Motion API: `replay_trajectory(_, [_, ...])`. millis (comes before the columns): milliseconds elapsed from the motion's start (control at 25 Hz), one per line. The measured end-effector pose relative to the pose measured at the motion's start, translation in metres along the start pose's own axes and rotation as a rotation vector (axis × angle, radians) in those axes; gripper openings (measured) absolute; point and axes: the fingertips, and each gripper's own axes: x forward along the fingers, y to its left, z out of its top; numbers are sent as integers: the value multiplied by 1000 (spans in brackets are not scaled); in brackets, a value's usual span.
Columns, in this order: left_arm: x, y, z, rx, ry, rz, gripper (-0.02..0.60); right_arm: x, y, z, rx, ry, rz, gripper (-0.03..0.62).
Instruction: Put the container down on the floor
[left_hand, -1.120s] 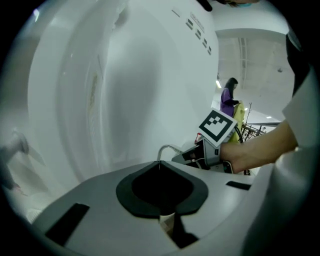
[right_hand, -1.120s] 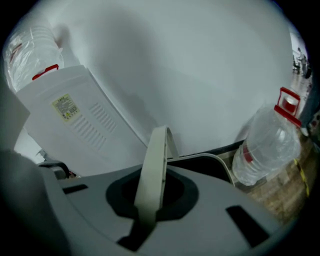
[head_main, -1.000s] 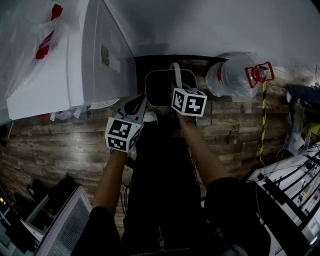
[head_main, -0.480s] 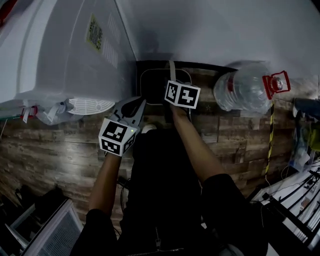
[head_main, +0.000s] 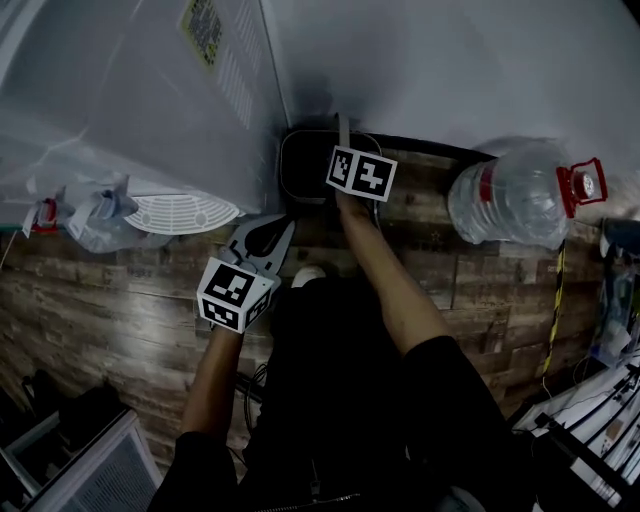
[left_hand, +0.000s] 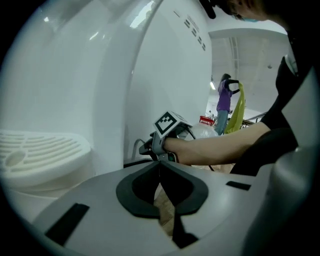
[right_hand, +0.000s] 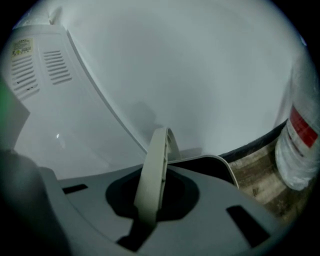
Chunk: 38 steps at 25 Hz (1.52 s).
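Wood-grain planks, rough and striped, make up the floor (head_main: 130, 290) in the head view. The container (head_main: 305, 170), a dark rounded-rectangle tub with a pale rim, is low in the corner between a smooth white appliance (head_main: 150, 100) and the wall (head_main: 450, 60). Whether its base touches the planks cannot be told. The right claw (head_main: 348, 150) is over it at the thin pale handle (head_main: 342, 128). The left claw (head_main: 280, 232) hangs apart from it, nearer the person. A clear, ribbed water bottle (head_main: 510, 205) is off to the right.

In the left gripper view, the left claw (left_hand: 161, 170) has its grey jaws together on nothing, dark pads meeting. A white slotted disc (left_hand: 35, 150) juts from the glossy, curved appliance (left_hand: 100, 75).

In the right gripper view, the right claw (right_hand: 149, 200) is clamped on the flat, arched plastic handle (right_hand: 156, 160), which stands upright. The container (right_hand: 222, 165) shows its pale curved rim just beyond, with the water bottle (right_hand: 300, 145) at the right edge.
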Motion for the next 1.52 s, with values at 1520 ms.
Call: replay_trajectory(1520, [-22, 1, -14, 17, -37, 44, 15, 6, 69, -47, -184, 116, 297, 232])
